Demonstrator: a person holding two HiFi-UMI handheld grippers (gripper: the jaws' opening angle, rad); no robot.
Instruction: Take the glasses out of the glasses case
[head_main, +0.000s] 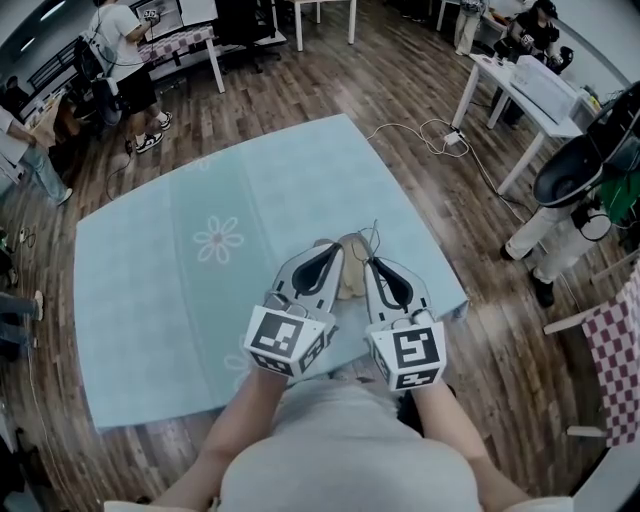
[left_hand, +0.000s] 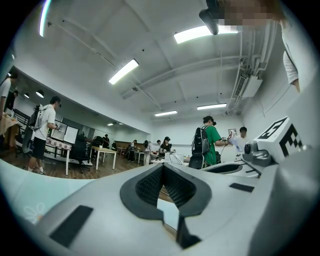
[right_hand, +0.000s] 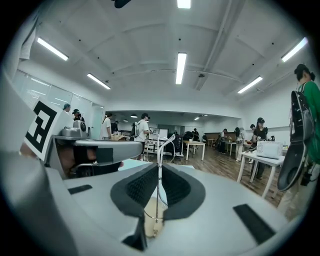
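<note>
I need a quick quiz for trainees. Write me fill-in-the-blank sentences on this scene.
1. The light blue cloth on the table bears a ___ print.
2. The right gripper is shut on the thin wire of the ___.
3. In the head view the beige case lies ___ the left gripper and the right one.
Missing words: flower; glasses; between.

A big open lab or shared office; a wood floor (head_main: 400, 80) runs throughout; white tables (head_main: 525, 95) stand about the room, with cables (head_main: 430, 130) trailing on the floor beside one; strip lights (right_hand: 181, 67) and bare pipes (left_hand: 200, 75) cross the white ceiling (right_hand: 125, 30); several people (left_hand: 209, 131) stand at the tables, some with backpacks (left_hand: 201, 141); a pale mat (head_main: 180, 280) covers the floor in the middle.
</note>
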